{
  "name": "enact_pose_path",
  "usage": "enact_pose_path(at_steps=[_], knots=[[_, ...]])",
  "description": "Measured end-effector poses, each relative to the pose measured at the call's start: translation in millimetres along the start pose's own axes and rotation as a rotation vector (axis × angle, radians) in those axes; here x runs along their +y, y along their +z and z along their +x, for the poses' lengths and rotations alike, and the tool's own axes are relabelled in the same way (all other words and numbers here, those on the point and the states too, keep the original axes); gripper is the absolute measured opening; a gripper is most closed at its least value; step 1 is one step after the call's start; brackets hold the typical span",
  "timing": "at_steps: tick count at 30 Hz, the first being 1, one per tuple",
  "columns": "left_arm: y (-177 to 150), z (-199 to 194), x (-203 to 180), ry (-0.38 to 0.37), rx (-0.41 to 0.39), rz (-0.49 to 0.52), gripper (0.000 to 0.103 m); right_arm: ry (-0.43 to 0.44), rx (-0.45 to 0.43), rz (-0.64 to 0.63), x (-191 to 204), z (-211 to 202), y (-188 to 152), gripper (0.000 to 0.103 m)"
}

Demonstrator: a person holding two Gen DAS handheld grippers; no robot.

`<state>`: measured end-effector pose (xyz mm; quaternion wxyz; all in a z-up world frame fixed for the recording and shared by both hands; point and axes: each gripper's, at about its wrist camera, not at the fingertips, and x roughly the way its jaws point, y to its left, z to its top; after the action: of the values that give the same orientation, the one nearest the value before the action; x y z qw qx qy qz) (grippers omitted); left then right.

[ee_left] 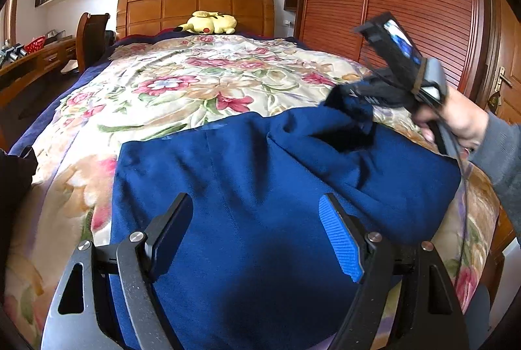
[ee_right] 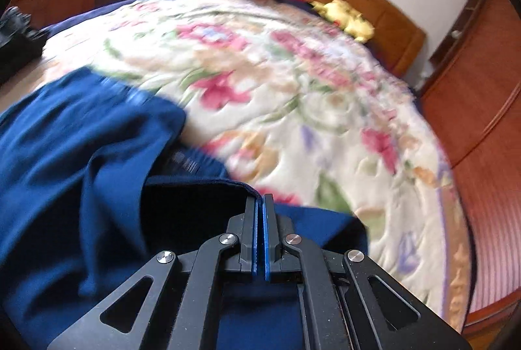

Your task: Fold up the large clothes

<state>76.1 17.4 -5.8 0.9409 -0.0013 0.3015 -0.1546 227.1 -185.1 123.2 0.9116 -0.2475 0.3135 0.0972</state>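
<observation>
Navy-blue fleece garment point(ee_left: 260, 187) lies spread at the foot edge of the floral-quilted bed point(ee_left: 182, 83), near its right side. Our right gripper point(ee_right: 260, 203) has its jaws pinched flat on a lifted hem corner of the cloth. Our left gripper point(ee_left: 257, 232) hovers over the middle of the garment, jaws wide, holding nothing. We should carry the corner low and straight across, keeping the fold line even, while the left pins the body.

The right gripper point(ee_right: 260, 203) pinches a hem of the dark blue garment point(ee_right: 75, 148), which lies rumpled on the floral quilt point(ee_right: 293, 83); a yellow plush toy point(ee_right: 346, 16) rests by the wooden headboard point(ee_right: 384, 14).
</observation>
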Motion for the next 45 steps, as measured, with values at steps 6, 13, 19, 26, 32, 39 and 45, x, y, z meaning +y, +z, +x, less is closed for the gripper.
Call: enact_pose_path(at_steps=[6, 13, 19, 26, 32, 39, 45], knots=[[-4.2, 1.0, 5.7, 0.010, 0.011, 0.000, 0.081, -0.033, -0.019, 0.020, 17.7, 33.2, 25.3, 0.002], [-6.0, -2.1, 8.2, 0.012, 0.010, -0.003, 0.081, 0.027, -0.089, 0.154, -19.3, 15.4, 15.7, 0.057], [-5.0, -2.5, 5.7, 0.010, 0.007, 0.000, 0.081, -0.080, -0.013, 0.244, -65.6, 14.9, -13.8, 0.059], [-6.4, 1.7, 3.9, 0.018, 0.017, 0.007, 0.081, -0.025, 0.201, 0.329, -94.5, 73.7, -72.8, 0.059], [-7.2, 4.4, 5.8, 0.027, 0.025, 0.006, 0.081, 0.066, 0.245, 0.386, -107.2, 101.6, -95.5, 0.059], [-7.7, 4.6, 4.5, 0.028, 0.021, 0.011, 0.081, 0.106, 0.244, 0.342, -100.3, 115.9, -93.6, 0.044], [-7.4, 2.9, 4.0, 0.028, 0.018, 0.012, 0.081, 0.108, 0.071, 0.314, -103.9, 65.8, -87.7, 0.003]])
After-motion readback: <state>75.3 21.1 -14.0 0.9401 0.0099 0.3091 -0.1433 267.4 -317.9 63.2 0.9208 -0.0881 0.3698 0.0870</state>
